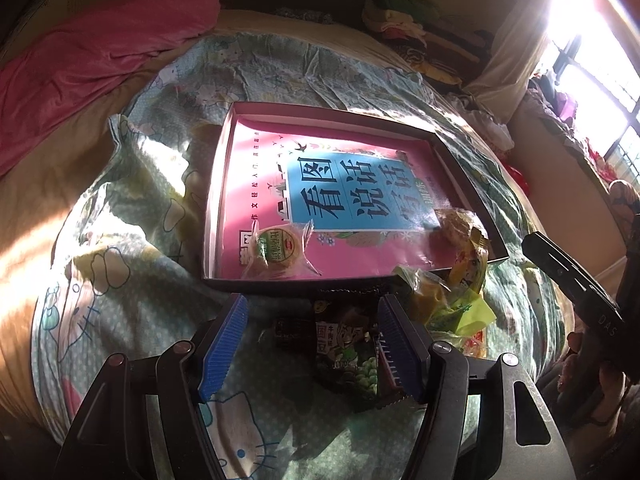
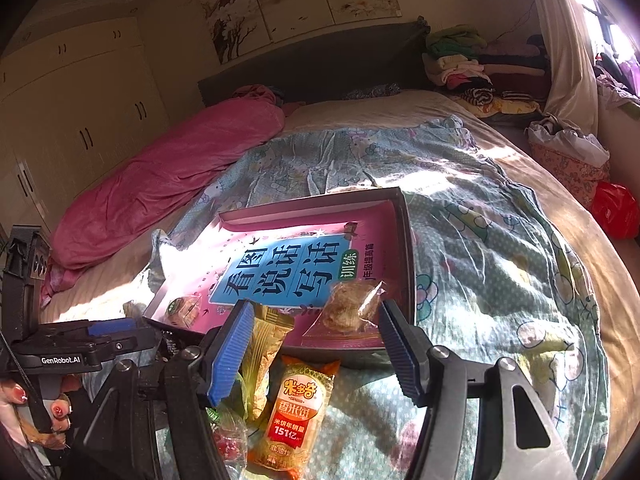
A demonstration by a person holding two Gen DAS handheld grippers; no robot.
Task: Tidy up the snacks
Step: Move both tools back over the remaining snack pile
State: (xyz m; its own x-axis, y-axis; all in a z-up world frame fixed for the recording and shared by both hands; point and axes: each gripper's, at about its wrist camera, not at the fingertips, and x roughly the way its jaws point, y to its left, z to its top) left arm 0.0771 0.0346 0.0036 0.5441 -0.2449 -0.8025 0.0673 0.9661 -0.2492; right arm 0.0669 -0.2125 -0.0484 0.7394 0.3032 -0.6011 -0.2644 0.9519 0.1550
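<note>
A shallow dark box (image 1: 472, 168) (image 2: 406, 240) lies on the bed with a pink and blue book (image 1: 352, 184) (image 2: 288, 268) inside. A round green-labelled snack (image 1: 278, 250) (image 2: 182, 310) and a clear-wrapped brown cake (image 1: 458, 226) (image 2: 352, 306) lie on the book. My left gripper (image 1: 312, 330) is open over a dark snack packet (image 1: 346, 350) in front of the box. My right gripper (image 2: 316, 344) is open above an orange rice-cracker packet (image 2: 296, 404) and a yellow packet (image 2: 264, 344). Yellow-green wrappers (image 1: 460, 304) lie beside the box corner.
The bed has a Hello Kitty quilt (image 2: 500, 248) and a pink blanket roll (image 2: 168, 184) at the left. Folded clothes (image 2: 464, 64) are stacked at the headboard. A red bag (image 2: 614, 210) sits by the bed. The left gripper shows in the right wrist view (image 2: 96, 340).
</note>
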